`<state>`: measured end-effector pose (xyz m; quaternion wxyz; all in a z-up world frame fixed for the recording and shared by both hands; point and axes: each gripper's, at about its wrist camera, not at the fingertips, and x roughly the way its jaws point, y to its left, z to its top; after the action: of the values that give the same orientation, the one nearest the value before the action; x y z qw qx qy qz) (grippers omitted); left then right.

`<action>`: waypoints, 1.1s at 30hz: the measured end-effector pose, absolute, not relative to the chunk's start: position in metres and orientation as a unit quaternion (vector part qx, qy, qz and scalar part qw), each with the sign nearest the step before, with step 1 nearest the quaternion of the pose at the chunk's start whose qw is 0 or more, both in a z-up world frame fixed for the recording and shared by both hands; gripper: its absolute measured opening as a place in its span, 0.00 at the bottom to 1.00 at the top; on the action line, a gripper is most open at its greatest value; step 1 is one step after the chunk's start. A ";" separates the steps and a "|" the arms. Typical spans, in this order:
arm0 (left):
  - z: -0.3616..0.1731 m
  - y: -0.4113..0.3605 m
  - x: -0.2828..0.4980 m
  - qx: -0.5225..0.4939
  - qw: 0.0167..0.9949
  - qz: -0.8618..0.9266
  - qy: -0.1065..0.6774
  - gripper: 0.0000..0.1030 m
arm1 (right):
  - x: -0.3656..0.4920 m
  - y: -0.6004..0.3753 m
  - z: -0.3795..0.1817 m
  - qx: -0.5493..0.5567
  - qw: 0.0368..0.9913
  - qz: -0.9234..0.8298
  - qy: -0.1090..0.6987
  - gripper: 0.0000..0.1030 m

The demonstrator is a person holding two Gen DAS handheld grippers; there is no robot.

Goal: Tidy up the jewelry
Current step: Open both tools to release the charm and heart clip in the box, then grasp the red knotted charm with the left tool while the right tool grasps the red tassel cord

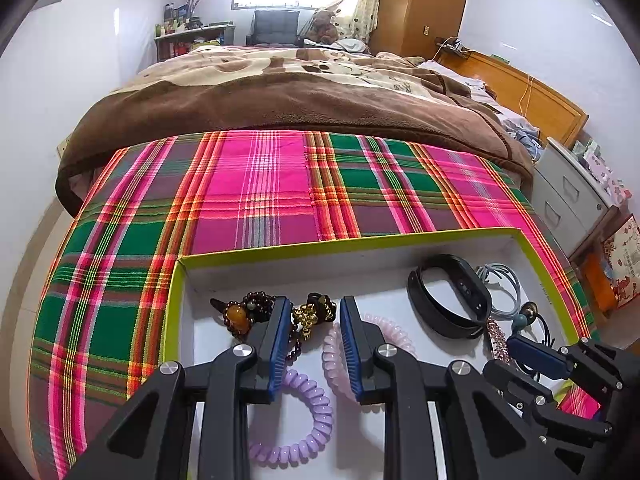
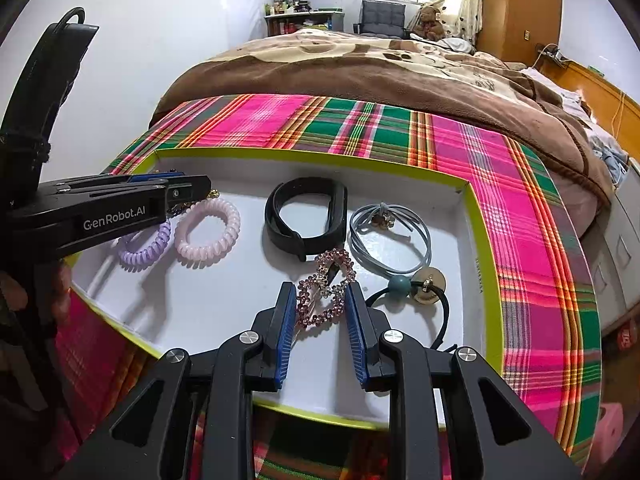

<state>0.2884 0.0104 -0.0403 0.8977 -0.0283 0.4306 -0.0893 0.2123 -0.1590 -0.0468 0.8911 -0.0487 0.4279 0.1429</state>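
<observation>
You are poising both grippers over the jewelry box (image 2: 476,216): right gripper (image 2: 320,312) released, bracketing the rhinestone heart clip (image 2: 326,292) for pickup; left gripper (image 1: 314,336) released above the gold beads (image 1: 308,318)

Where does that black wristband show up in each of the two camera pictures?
Left wrist view: the black wristband lies right of centre, in the white tray, beyond the claw.
Right wrist view: the black wristband sits near centre, toward the tray's far wall.
Shared landmark: the pink coil hair tie lies to its left.
</observation>
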 end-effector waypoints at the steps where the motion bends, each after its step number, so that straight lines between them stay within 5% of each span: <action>1: -0.040 0.010 0.287 -0.029 0.898 -0.089 0.430 0.25 | 0.212 -0.159 -0.046 -0.049 0.891 0.144 0.427 0.25; 11: -0.029 0.010 0.272 -0.031 0.902 -0.095 0.419 0.31 | 0.209 -0.163 -0.040 -0.035 0.897 0.144 0.417 0.26; 15: -0.023 0.008 0.262 -0.030 0.906 -0.096 0.412 0.35 | 0.204 -0.168 -0.036 -0.022 0.899 0.148 0.412 0.40; 33: 0.013 0.005 0.189 -0.046 0.919 -0.115 0.373 0.37 | 0.163 -0.190 -0.012 0.009 0.914 0.138 0.381 0.40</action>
<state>0.1890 0.0049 0.0125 0.9194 -0.0464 0.3733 -0.1153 0.1631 -0.1904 -0.0120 0.9140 0.0090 0.3814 0.1381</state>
